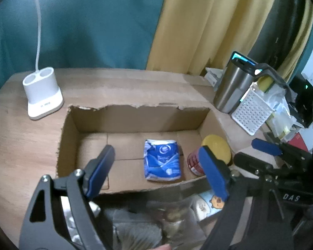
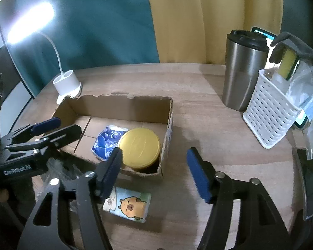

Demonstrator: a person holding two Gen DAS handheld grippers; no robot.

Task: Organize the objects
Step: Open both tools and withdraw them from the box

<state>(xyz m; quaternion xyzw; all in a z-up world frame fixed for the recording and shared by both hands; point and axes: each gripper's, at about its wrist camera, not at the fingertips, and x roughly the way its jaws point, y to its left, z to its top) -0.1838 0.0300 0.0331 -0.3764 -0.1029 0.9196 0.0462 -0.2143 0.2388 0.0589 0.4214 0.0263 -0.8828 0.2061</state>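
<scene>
A torn cardboard box (image 1: 135,114) lies open on the wooden table. Inside it are a blue packet (image 1: 162,160) lying flat and a red can with a yellow lid (image 1: 216,150) in the near right corner. My left gripper (image 1: 156,154) hangs open above the box's near wall with nothing between its fingers. My right gripper (image 2: 154,160) is open too and holds nothing; it hovers over the table just off that corner, beside the can (image 2: 139,145). A small pack with a cartoon animal (image 2: 129,206) lies on the table in front of the box (image 2: 119,104).
A white lamp base (image 1: 42,95) stands left of the box. At the right are a steel tumbler (image 2: 242,73) and a white perforated basket (image 2: 269,112) holding a sponge and plastic bags. A clear bag (image 1: 173,214) lies under the left gripper. Curtains hang behind.
</scene>
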